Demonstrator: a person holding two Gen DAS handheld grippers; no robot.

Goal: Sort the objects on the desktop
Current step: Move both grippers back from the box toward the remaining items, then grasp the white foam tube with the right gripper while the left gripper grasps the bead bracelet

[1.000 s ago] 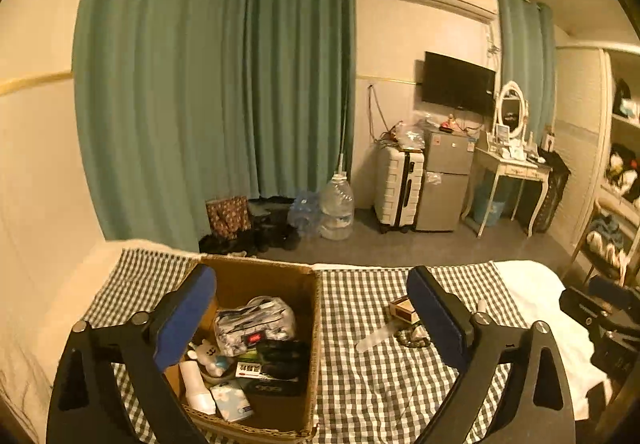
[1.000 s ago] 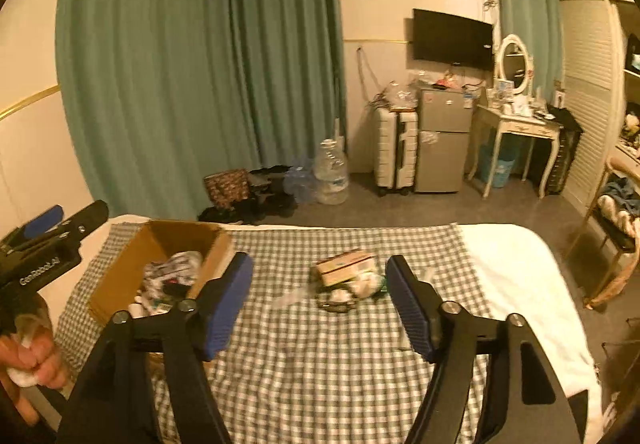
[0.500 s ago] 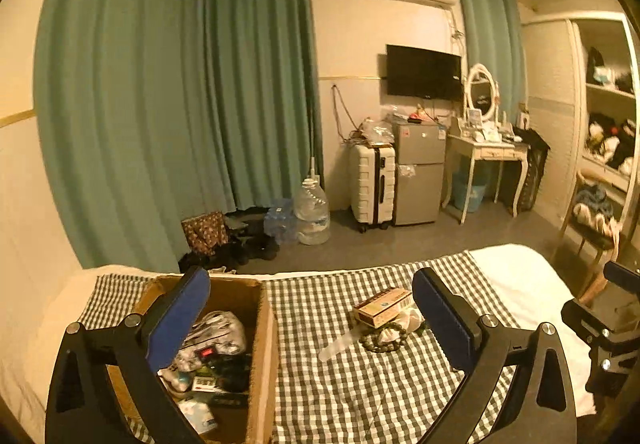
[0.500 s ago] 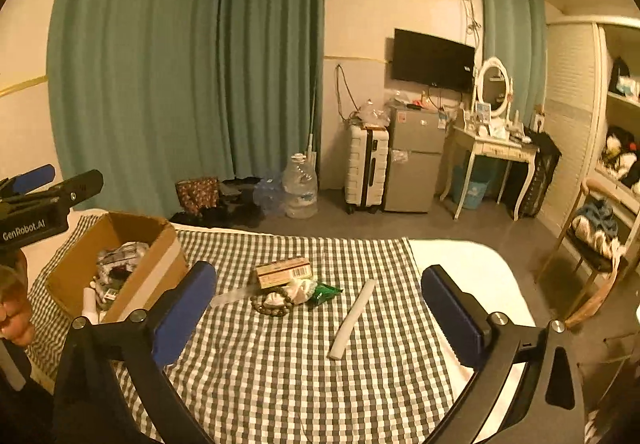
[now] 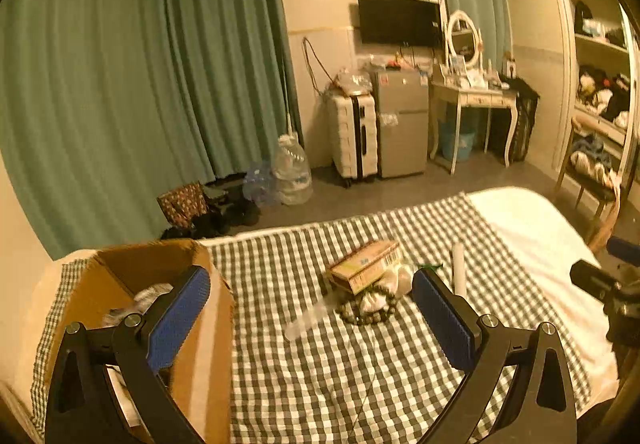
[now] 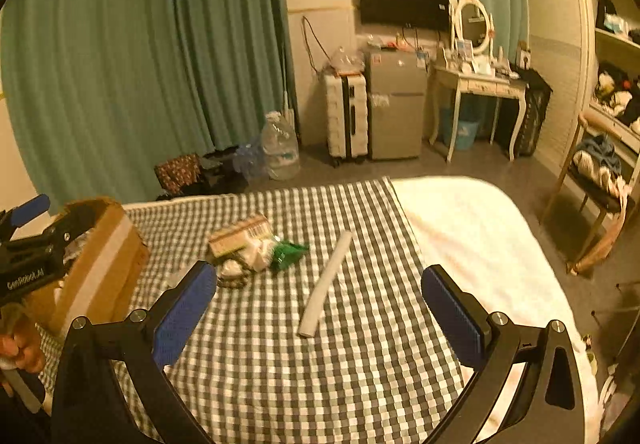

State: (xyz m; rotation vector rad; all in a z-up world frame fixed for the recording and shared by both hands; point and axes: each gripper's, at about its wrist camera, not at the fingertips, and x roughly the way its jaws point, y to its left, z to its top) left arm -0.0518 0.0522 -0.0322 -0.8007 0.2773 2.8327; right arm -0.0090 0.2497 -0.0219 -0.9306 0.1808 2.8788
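Both views are dim with a strong warm amber cast, and no lamp is in view. Fisheye bending curves the curtains (image 5: pixel 120 84) and walls, black vignette fills the corners, fine detail is soft and grainy, and the white bedding (image 6: pixel 472 228) glows brightest.

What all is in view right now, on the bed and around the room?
cardboard box: one, brown, left on checked cloth, holding items
checked cloth: one, dark and white, over the bed
small carton: one, tan, atop the central pile
bead bracelet: one, dark, at the pile's near edge
green packet: one, right of pile
white tube: one, lying alone, right of pile
suitcase: one, white, beside grey fridge
water jug: one, clear, on floor
left tongs: open, empty
right tongs: open, empty
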